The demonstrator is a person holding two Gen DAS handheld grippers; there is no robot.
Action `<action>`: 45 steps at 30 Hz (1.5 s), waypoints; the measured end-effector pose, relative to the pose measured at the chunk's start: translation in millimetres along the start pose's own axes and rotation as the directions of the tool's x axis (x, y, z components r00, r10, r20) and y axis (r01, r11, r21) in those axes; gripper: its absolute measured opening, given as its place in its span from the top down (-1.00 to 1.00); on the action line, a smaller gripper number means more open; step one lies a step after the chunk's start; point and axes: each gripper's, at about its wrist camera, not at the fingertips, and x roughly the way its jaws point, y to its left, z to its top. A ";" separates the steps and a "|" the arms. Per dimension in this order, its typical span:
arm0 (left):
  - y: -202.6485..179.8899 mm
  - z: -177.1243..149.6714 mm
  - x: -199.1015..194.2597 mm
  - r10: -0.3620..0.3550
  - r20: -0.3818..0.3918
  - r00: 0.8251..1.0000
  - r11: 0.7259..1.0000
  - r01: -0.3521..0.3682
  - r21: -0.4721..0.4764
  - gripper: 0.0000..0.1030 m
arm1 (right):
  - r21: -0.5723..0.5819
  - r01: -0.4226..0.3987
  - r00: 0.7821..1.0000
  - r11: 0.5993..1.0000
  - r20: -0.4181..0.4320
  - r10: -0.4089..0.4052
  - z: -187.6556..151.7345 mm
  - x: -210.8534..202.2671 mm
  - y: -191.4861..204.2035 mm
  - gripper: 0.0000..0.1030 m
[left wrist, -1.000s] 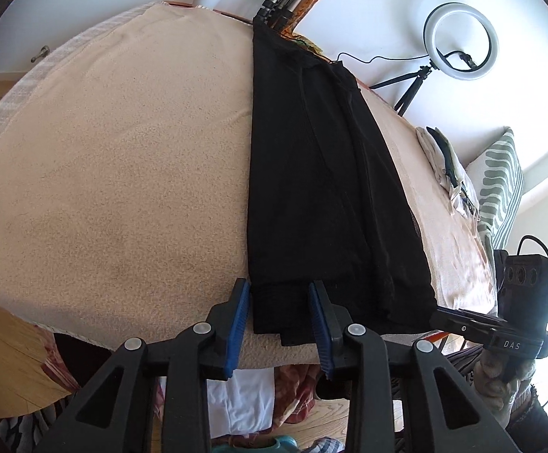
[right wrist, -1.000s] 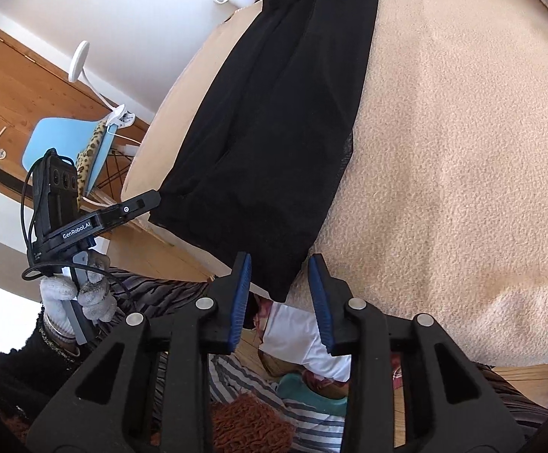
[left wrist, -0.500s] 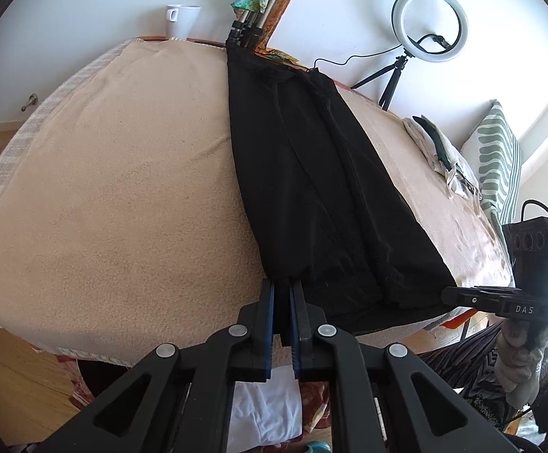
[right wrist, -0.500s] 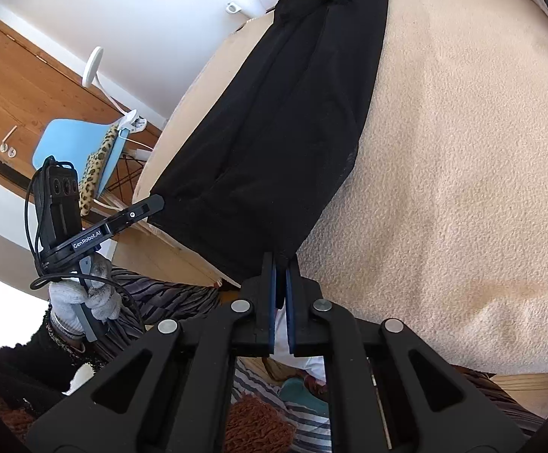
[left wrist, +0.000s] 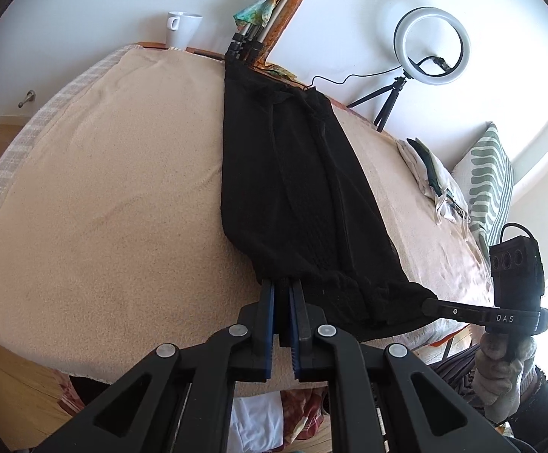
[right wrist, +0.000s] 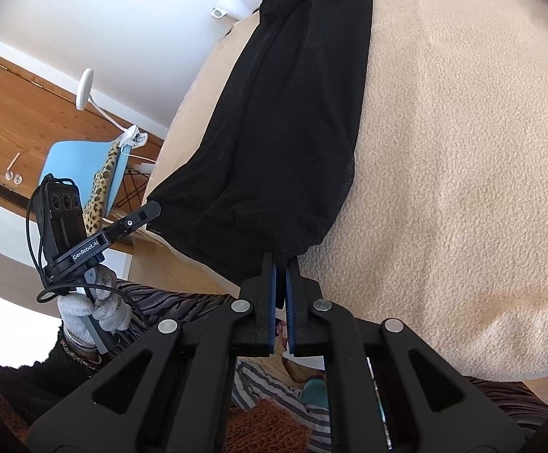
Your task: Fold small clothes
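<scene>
Both grippers, left (left wrist: 282, 290) & right (right wrist: 279, 262), are pinching garment (left wrist: 293, 188) near-hem corners, jaws clamped on cloth; prob setting up to fold toward far end of blanket (left wrist: 104, 188).

You have white walls (left wrist: 104, 7), a round white ring light on a black tripod (left wrist: 431, 51) at two o'clock, and a pale blue chair (right wrist: 81, 158) at nine.
</scene>
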 end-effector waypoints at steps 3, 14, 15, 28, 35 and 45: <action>-2.6 13.6 1.7 -0.006 0.014 1.000 1.000 0.006 0.000 0.93 | 0.010 -0.022 0.999 1.000 0.030 0.022 13.5 -6.1 -1.0 0.90; -8.0 69.0 22.9 0.001 0.023 1.000 1.000 -0.002 0.031 0.93 | -0.018 0.000 0.997 1.000 0.075 0.001 73.3 -7.6 -2.9 0.90; -7.1 74.1 26.6 0.000 0.018 1.000 1.000 0.000 0.032 0.93 | -0.013 0.001 0.997 1.000 0.074 0.000 78.5 -5.2 -4.9 0.90; 13.5 118.6 70.8 0.006 -0.049 0.999 1.000 -0.006 -0.007 0.92 | 0.025 0.027 0.997 0.999 0.069 -0.028 125.0 20.9 -22.0 0.90; 25.6 128.0 85.0 0.019 -0.071 0.997 0.999 -0.023 -0.049 0.56 | 0.067 0.023 0.998 0.997 0.057 -0.026 134.9 32.8 -36.0 0.90; 29.6 117.0 59.9 0.037 -0.037 0.999 0.999 -0.035 0.040 0.54 | -0.005 0.079 0.992 0.997 0.094 -0.078 135.1 10.7 -30.6 0.65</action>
